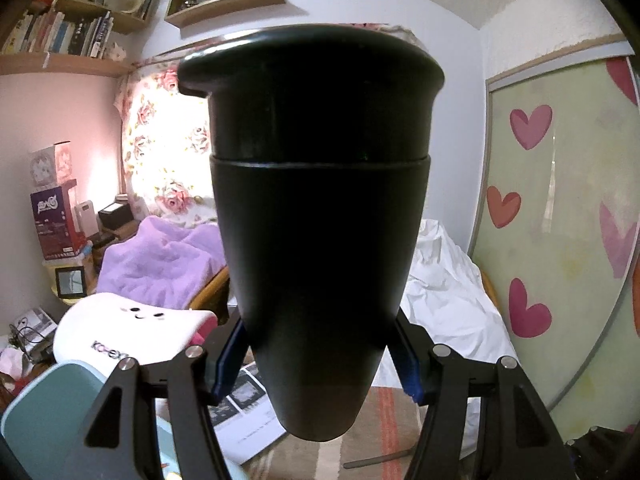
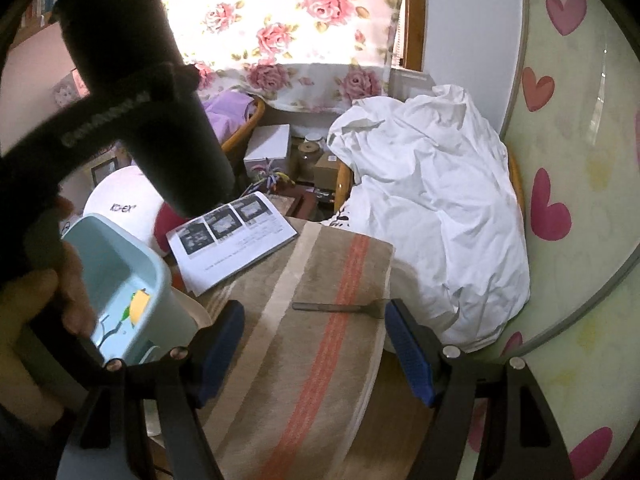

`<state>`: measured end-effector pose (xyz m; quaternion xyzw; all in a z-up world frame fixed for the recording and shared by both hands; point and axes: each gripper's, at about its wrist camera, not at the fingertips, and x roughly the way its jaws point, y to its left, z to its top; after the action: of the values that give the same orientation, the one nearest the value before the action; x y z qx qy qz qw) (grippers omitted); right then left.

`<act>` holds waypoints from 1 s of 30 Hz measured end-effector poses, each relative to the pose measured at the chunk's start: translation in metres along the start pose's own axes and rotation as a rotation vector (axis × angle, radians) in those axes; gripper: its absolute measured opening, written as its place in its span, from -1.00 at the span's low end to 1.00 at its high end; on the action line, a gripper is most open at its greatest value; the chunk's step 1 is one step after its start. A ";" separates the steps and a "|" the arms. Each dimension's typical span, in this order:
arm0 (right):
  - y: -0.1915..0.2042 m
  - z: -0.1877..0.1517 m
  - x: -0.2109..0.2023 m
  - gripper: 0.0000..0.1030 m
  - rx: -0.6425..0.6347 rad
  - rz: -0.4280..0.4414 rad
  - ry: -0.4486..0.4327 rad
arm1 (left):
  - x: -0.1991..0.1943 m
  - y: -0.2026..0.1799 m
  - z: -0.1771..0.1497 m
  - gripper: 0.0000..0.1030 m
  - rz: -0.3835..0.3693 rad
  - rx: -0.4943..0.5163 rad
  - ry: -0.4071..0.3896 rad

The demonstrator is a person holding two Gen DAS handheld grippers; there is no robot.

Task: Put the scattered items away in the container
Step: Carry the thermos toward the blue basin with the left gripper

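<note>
Now, table: a round top under a brown woven cloth with cream and orange stripes point(image 2: 320, 320); it carries what is left to tidy, with the bin standing at its left edge.
Black tumbler: a tall, dark, tapered cup with a lid point(image 1: 320, 208), lifted clear of the cloth and tipped lid-upward; I judge it is being carried toward the bin, since it hangs just above and beyond the bin's rim in the right wrist view.
Left gripper point(image 1: 318, 364): clenched on the tumbler's narrow lower body, blue pads pressing either side, which is why the cup stays up; a hand point(image 2: 44, 292) holds the tool's handle.
Pale blue plastic bin point(image 2: 132, 280): an open rectangular container; inside I see only a yellow and green shape on its floor, whether print or object I cannot tell.
Printed paper sheet point(image 2: 232, 236): white, with dark photo panels, lying over the far left edge of the table, just beside the bin.
Right gripper point(image 2: 316, 344): released, jaws wide with nothing between them, hovering over the striped cloth, probably waiting its turn.
Grey metal fork point(image 2: 340, 307): flat on the cloth near the right edge, untouched, just ahead of the right gripper, a likely next pick.
</note>
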<state>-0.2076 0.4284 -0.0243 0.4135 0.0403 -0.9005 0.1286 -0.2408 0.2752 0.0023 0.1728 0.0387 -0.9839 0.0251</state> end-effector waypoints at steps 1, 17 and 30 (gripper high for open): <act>0.002 0.000 -0.002 0.48 0.001 0.002 -0.003 | -0.004 0.004 0.003 0.31 0.002 -0.002 -0.001; 0.095 0.026 -0.030 0.48 -0.065 0.109 -0.062 | -0.072 0.113 0.031 0.31 0.144 -0.016 -0.068; 0.176 0.032 -0.025 0.48 -0.124 0.191 -0.053 | -0.098 0.207 0.029 0.31 0.243 -0.011 -0.054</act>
<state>-0.1694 0.2577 0.0213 0.3827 0.0529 -0.8905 0.2403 -0.1453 0.0701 0.0492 0.1496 0.0222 -0.9776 0.1461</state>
